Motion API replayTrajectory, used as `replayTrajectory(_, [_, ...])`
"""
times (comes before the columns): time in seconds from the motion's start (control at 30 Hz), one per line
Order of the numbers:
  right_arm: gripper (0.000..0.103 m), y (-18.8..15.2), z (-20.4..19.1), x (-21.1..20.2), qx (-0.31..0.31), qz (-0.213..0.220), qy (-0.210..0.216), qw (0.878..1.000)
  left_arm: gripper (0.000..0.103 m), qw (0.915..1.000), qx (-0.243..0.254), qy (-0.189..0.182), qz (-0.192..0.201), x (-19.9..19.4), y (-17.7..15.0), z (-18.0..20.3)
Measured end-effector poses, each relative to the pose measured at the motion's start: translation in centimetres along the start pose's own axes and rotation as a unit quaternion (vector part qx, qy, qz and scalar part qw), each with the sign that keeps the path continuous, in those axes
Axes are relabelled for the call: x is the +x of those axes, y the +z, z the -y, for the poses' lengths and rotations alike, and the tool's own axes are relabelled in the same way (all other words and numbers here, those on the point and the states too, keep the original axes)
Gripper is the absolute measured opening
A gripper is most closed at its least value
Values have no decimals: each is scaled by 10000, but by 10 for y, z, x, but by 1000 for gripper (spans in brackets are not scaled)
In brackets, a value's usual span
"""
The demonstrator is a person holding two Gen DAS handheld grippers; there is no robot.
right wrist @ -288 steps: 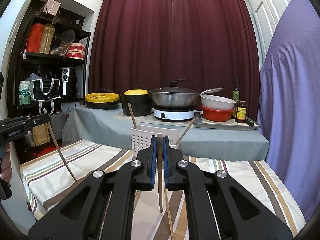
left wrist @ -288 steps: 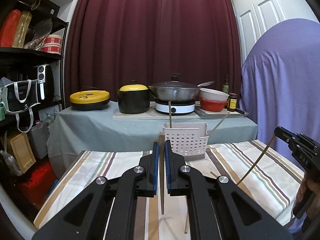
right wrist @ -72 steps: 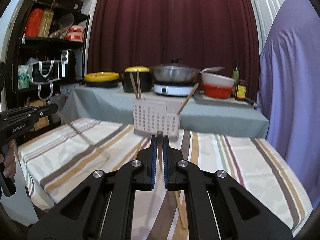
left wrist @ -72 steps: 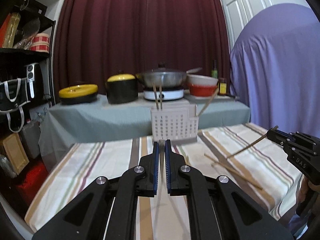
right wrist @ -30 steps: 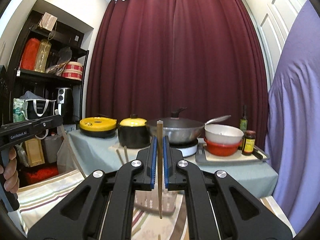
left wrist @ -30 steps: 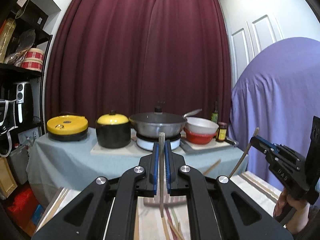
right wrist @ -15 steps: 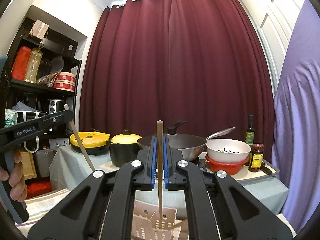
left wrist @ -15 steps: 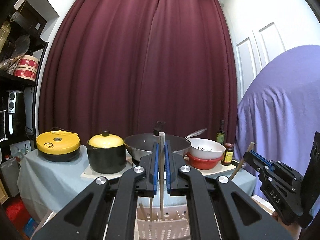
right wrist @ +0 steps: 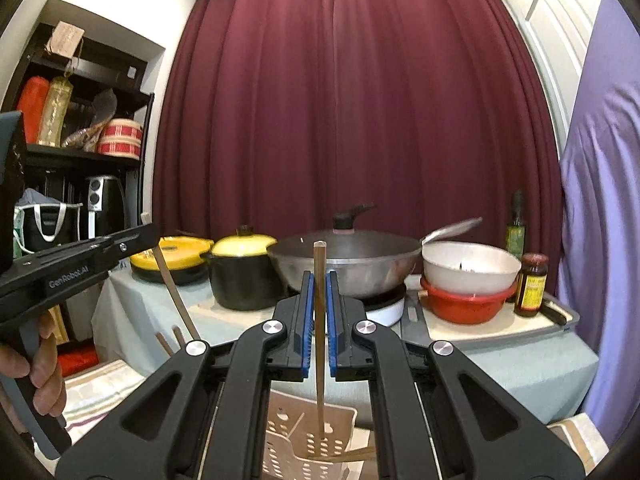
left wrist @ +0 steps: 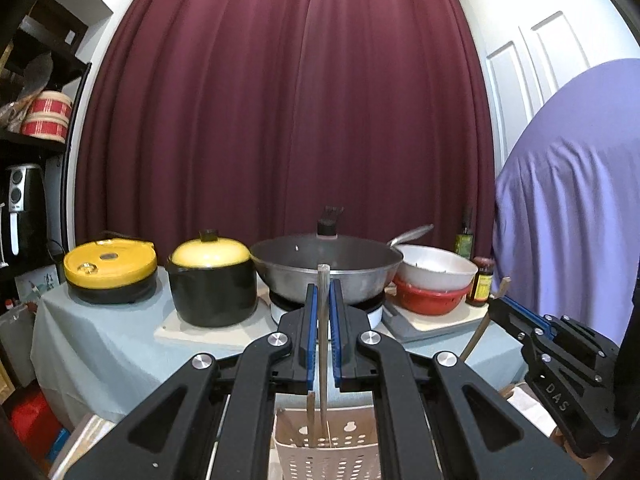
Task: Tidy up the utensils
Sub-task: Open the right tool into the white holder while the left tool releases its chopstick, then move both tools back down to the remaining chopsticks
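- The left tongs (left wrist: 323,334) were pressed together on a slim, pale wooden chopstick (left wrist: 322,320) that stood upright, its long axis running twelve to six.
- The white perforated plastic utensil basket (left wrist: 326,454) sat at six o'clock from those tongs, and the stick's lower tip reached to its open top.
- The right tongs (right wrist: 319,328) pinched a second upright wooden chopstick (right wrist: 319,300) the same way, with the basket (right wrist: 308,444) again at six o'clock.
- Both hands seemed about equally near, so each drop looked to depend on a straight descent.
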State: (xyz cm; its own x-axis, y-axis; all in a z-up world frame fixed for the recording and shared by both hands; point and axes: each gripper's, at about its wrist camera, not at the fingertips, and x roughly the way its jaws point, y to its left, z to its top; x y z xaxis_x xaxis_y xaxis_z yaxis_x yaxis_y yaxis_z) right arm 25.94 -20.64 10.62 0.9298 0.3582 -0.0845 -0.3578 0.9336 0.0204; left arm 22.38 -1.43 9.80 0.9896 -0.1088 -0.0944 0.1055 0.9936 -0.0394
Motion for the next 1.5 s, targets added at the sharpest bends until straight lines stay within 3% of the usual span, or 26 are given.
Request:
replayTrajectory(0.3, [7, -35, 0, 28, 55, -571, 59, 9983, 7, 9996, -17, -2, -291, 20, -22, -5])
replayTrajectory(0.37, [11, -41, -3, 29, 35, -610, 22, 9981, 8, 9994, -9, -13, -337, 21, -25, -4])
replayTrajectory(0.43, [23, -45, -6, 28, 4, -625, -6, 9980, 18, 9992, 7, -30, -392, 22, -27, -4])
replayTrajectory(0.47, [25, -46, -7, 27, -13, -628, -25, 9980, 28, 9992, -2, -26, -406, 21, -28, -5])
replayTrajectory(0.53, [27, -46, -9, 24, -35, -645, -46, 9979, 36, 9991, -45, -47, -415, 18, -29, -7])
replayTrajectory(0.6, [30, -45, -11, 18, -52, -656, -77, 9978, 37, 9990, -45, -54, -431, 14, -30, -7])
replayTrajectory(0.7, [38, -41, -13, 5, -99, -628, -184, 9978, 42, 9990, -4, -61, -448, 4, -32, -8])
replayTrajectory(0.97, [38, -46, -21, -44, -99, -776, -224, 9967, 46, 9981, -5, -42, -609, -33, -46, -11])
replayTrajectory(1.5, [38, -125, -54, -147, -63, -1517, -231, 9881, 46, 9876, -53, 281, -1546, -108, -135, -18])
